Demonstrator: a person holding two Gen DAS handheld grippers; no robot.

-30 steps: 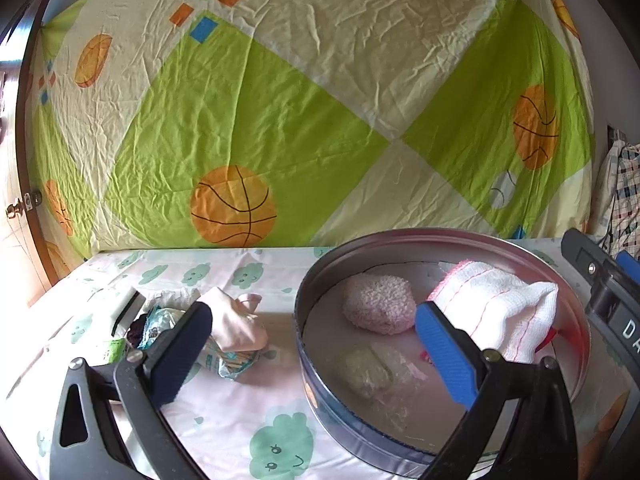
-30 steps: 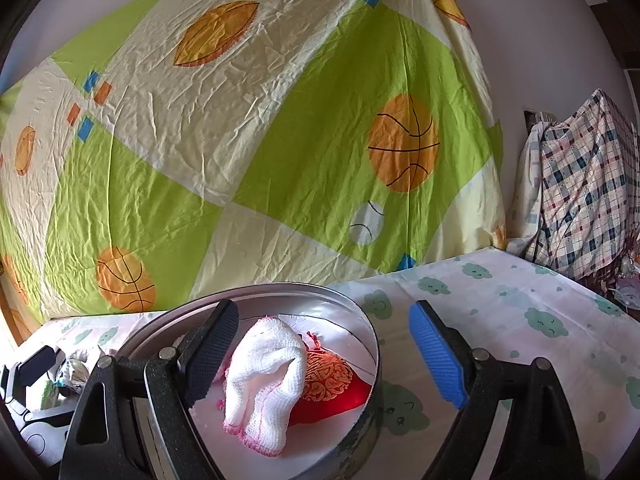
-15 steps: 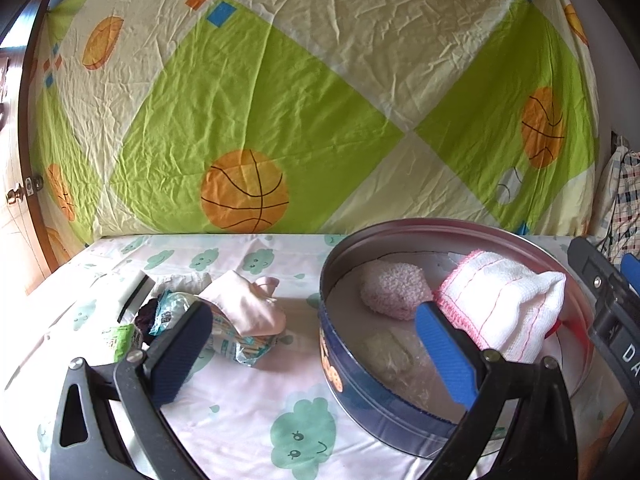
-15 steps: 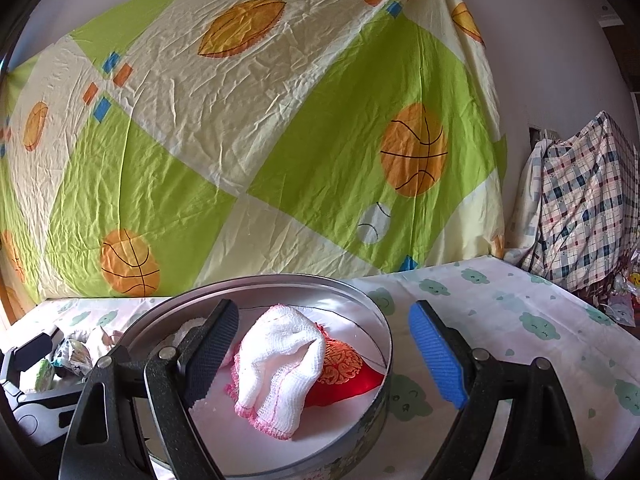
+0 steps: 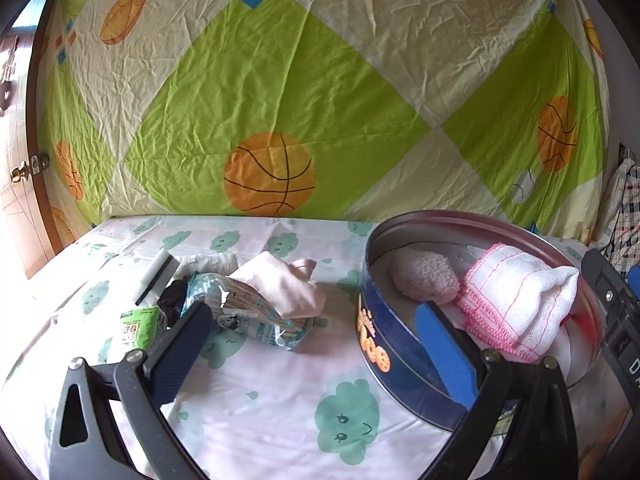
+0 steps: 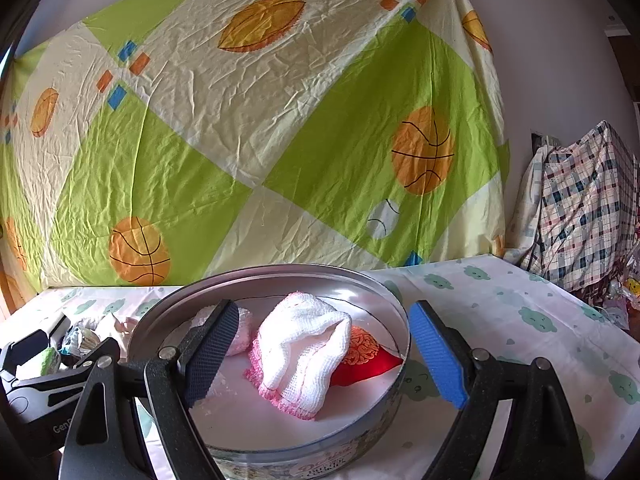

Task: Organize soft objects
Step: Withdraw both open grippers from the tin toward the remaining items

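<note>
Already the round tin [image 5: 370, 344] holds a fuzzy pink puff [image 5: 426, 278], white pink-edged cloth [image 6: 304, 346] and red pouch [image 6: 366, 356]; pale pink cloth [image 5: 282, 288] and packets wait at nine o'clock on the counter; left gripper [image 5: 316, 350] and right gripper [image 6: 324, 354] jaws spread, empty.

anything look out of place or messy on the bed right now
Yes. A loose heap lies left of the round tin: a pale pink cloth draped over a crumpled plastic packet, with a small green pack beside it. Inside the tin, the white pink-edged cloth is bunched, not folded.
</note>
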